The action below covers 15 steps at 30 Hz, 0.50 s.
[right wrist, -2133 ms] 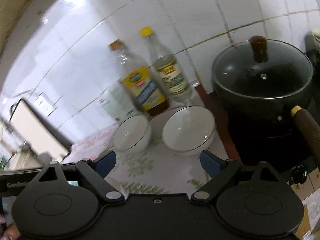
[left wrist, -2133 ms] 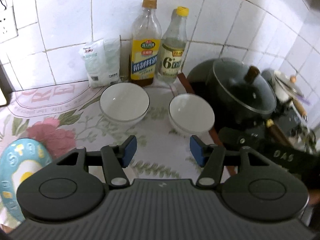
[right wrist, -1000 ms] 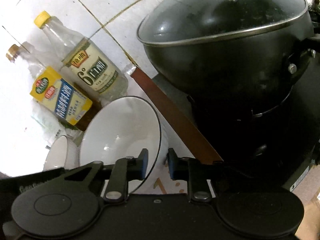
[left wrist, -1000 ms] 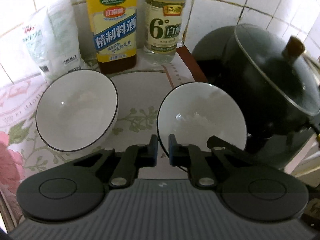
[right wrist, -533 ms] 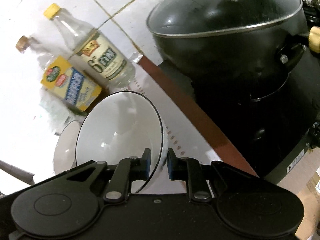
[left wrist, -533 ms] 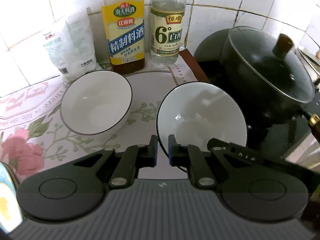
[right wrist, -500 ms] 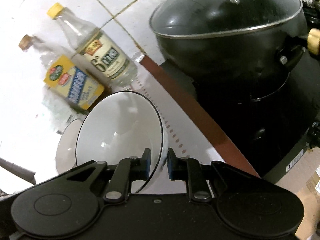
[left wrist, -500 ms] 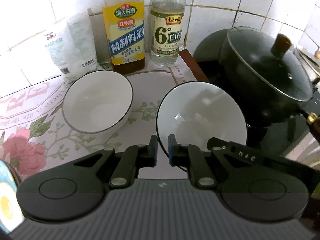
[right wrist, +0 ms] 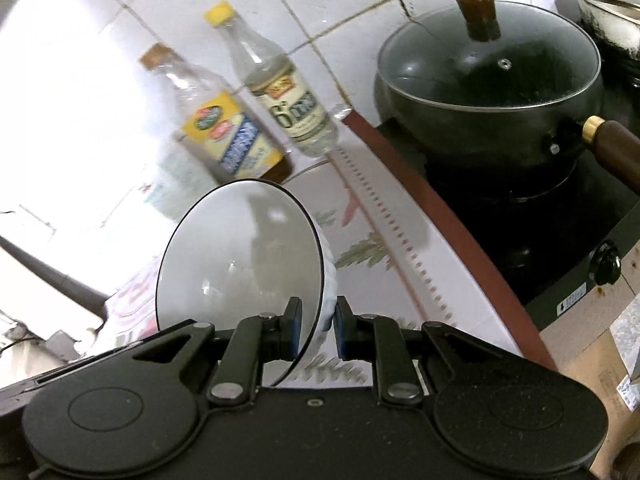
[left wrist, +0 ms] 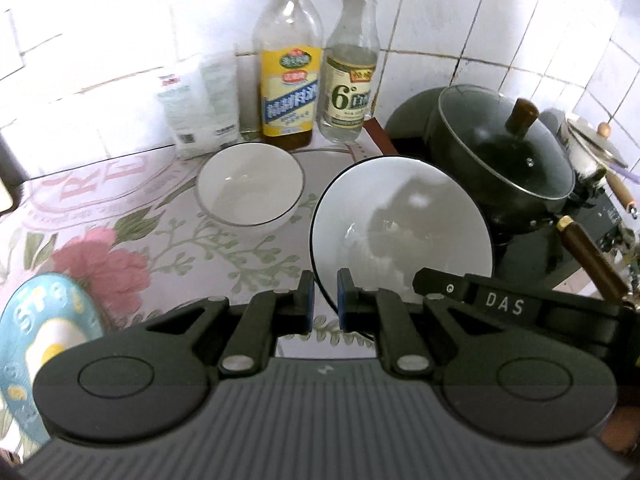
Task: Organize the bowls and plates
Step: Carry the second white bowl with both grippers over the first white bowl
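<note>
The desk (left wrist: 120,248), covered in a flowered cloth, fills the space ahead of and to the left of both tongs. Ahead and to the right of them stands one black pot (left wrist: 500,160) with a glass lid, on a dark stove.

Directly in front of the left tongs (left wrist: 326,308) is the held bowl (left wrist: 400,224), white with a thin dark rim, tipped so its inside faces me and, as far as I can judge, clear of the desk. The left tongs are almost fully closed, pinching its near rim. The right tongs (right wrist: 316,328) are closed to a narrow gap on the rim of the same bowl, one pad inside and one outside.

The second bowl (left wrist: 250,190), a match, sits upright on the desk ahead and to the left of the left tongs, apart from the held one. One blue patterned plate (left wrist: 36,320) lies close by on the left tongs' left side, partly out of view.

Against the tiled wall beyond: a yellow-labelled bottle (left wrist: 290,92), a clear bottle (left wrist: 350,88) and one white bag (left wrist: 200,108). One small lidded pot (left wrist: 588,148) is far right.

I count two bowls, one plate, two bottles.

I judge the bowl to be glazed ceramic: stiff, fairly heavy, slick and breakable. The rim is the only hold, so I want a firm pinch and a gentle set-down.
</note>
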{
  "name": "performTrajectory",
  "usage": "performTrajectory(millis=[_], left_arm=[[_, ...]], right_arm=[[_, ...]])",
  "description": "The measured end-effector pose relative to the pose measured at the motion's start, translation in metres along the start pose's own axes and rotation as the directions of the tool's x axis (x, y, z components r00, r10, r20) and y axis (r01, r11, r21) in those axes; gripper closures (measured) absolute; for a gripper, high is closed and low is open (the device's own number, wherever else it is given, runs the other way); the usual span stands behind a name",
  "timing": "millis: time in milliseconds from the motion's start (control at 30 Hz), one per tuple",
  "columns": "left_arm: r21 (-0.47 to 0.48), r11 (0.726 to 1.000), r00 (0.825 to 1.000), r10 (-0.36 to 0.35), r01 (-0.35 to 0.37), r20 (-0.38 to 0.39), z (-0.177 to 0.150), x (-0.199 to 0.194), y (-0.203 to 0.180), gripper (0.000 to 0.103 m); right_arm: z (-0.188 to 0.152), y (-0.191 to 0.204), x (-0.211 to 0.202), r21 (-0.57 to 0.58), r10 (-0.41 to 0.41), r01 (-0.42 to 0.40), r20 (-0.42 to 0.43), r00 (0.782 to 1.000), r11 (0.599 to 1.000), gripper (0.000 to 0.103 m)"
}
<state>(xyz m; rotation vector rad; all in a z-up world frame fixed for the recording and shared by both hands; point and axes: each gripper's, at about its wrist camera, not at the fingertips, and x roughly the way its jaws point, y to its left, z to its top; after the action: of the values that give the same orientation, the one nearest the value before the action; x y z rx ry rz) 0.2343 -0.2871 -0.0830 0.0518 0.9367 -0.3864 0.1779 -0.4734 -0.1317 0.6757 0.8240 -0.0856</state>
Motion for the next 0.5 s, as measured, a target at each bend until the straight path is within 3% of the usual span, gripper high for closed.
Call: performTrajectory(millis=[500], left_arm=[[-0.033, 0.999, 0.993, 0.035, -0.031, 0.115, -0.059, -0.085, 0.028, 0.094]], right_arm=[[-0.055, 0.043, -0.057, -0.1, 0.063, -0.062, 0.01, 0.998, 0.993, 0.082]])
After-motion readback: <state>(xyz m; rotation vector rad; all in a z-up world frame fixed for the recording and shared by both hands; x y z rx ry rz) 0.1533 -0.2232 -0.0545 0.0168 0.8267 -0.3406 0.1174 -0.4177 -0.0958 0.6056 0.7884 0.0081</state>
